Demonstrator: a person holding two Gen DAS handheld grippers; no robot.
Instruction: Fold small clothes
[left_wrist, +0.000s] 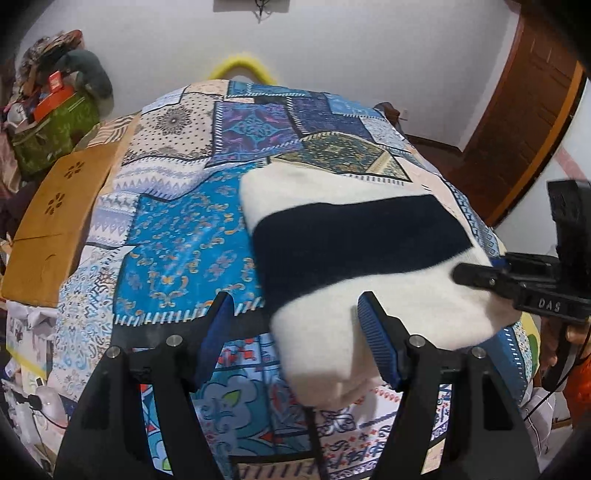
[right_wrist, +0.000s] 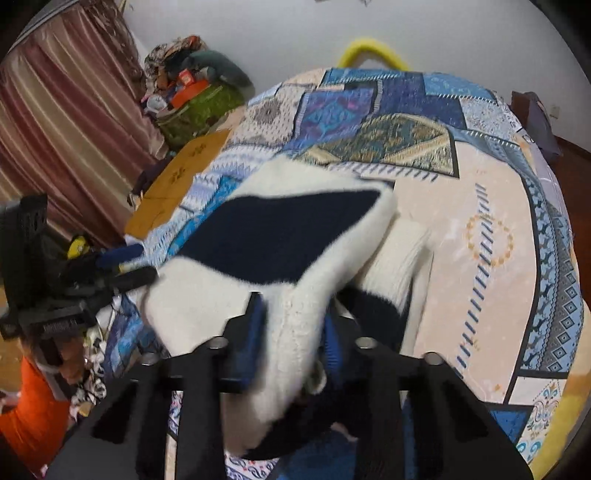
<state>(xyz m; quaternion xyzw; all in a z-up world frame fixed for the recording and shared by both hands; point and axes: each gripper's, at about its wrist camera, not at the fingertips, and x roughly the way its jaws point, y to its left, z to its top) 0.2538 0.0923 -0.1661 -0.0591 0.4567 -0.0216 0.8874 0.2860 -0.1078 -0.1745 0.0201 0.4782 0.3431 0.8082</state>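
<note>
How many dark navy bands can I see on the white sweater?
2. One wide band crosses the upper layer of the white sweater; another shows on the layer beneath, beside the right gripper. Folds may hide more.

A plain white wall (left_wrist: 332, 44) closes the far side of the room, evenly lit. In front of it stands a bed under a patchwork cover (left_wrist: 177, 229) of blue, cream and purple panels, with a yellow curved bar (left_wrist: 240, 64) rising behind its far edge. To the right, a dark brown wooden door (left_wrist: 524, 122) is set in the wall. At the far left corner a heap of clutter sits on a green box (left_wrist: 55, 129), and nearer, beside the bed, stands a tan wooden board (left_wrist: 55, 221) with flower-shaped cut-outs. On the left side hangs a striped pinkish-brown curtain (right_wrist: 66, 129). Dark floor (right_wrist: 570, 146) shows at the far right.
</note>
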